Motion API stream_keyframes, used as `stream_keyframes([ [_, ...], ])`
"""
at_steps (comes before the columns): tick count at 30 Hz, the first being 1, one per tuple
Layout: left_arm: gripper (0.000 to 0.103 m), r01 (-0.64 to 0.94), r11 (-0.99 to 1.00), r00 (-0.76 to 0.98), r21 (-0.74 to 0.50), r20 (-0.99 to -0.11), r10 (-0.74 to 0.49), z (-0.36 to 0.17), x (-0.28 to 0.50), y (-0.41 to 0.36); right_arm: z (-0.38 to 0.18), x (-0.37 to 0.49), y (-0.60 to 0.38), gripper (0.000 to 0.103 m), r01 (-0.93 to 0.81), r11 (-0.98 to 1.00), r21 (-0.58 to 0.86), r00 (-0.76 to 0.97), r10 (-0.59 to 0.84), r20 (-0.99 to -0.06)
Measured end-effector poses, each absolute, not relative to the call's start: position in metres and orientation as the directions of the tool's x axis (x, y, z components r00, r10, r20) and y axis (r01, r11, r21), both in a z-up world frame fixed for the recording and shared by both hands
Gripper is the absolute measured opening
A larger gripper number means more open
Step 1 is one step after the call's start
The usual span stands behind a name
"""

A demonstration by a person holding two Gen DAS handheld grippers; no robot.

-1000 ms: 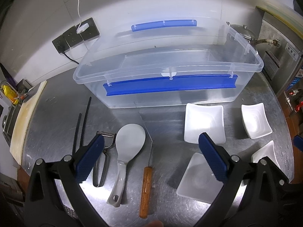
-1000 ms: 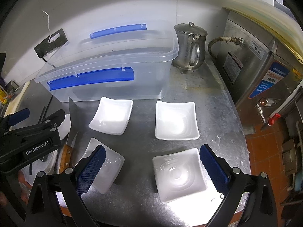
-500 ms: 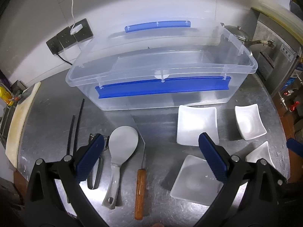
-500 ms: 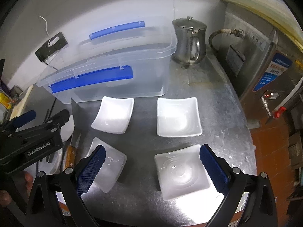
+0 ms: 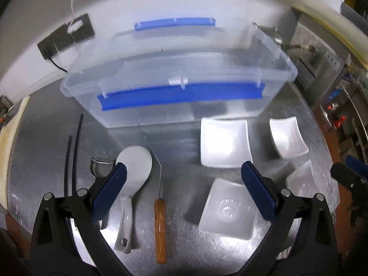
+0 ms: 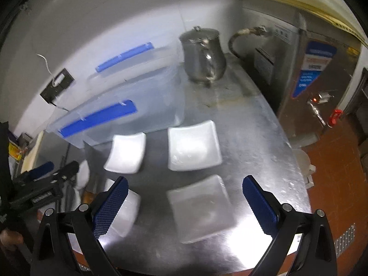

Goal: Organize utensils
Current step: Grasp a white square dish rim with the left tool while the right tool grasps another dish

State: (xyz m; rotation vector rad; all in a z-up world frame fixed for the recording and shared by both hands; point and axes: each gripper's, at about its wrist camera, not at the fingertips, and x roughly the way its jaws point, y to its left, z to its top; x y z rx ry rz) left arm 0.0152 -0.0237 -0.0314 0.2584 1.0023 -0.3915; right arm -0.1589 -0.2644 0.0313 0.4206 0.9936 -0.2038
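Both the left gripper and the right gripper hang wide open over the metal table with nothing in them; the rice paddle, knife, peeler and chopsticks all lie flat in front of the clear storage box. I'd guess the plastic paddle is light and a bit slick, so pinch its narrow handle. The knife looks heavier at the blade, so grab the wooden handle; the thin chopsticks will probably roll.
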Motion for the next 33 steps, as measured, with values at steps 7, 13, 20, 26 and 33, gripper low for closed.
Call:
stream_keyframes([
  [7,0.095,0.510,0.852,0.320,-0.120,-0.893,-0.317,-0.053,0.009,-0.028,0.008,-0.163,-0.261,0.099,0.231,0.968,0.098,0.455,-0.019,-0.890],
  [13,0.093,0.623,0.771,0.270,-0.132,-0.889,-0.371,-0.065,0.007,-0.039,-0.023,-0.151,-0.281,0.098,0.240,0.962,0.131,0.330,0.046,-0.943],
  [20,0.069,0.699,0.703,0.174,-0.128,-0.924,-0.342,-0.088,0.013,-0.046,-0.041,-0.140,-0.292,0.078,0.185,0.971,0.151,0.264,0.099,-0.959],
  [26,0.063,0.710,0.675,0.050,-0.201,-0.942,-0.333,-0.109,0.018,-0.052,-0.054,-0.126,-0.295,0.055,0.145,0.976,0.162,0.208,0.130,-0.969],
  [33,0.061,0.717,0.668,0.016,-0.199,-0.954,-0.301,-0.124,0.018,-0.065,-0.074,-0.114,-0.293,0.035,0.134,0.976,0.174,0.137,0.156,-0.978],
])
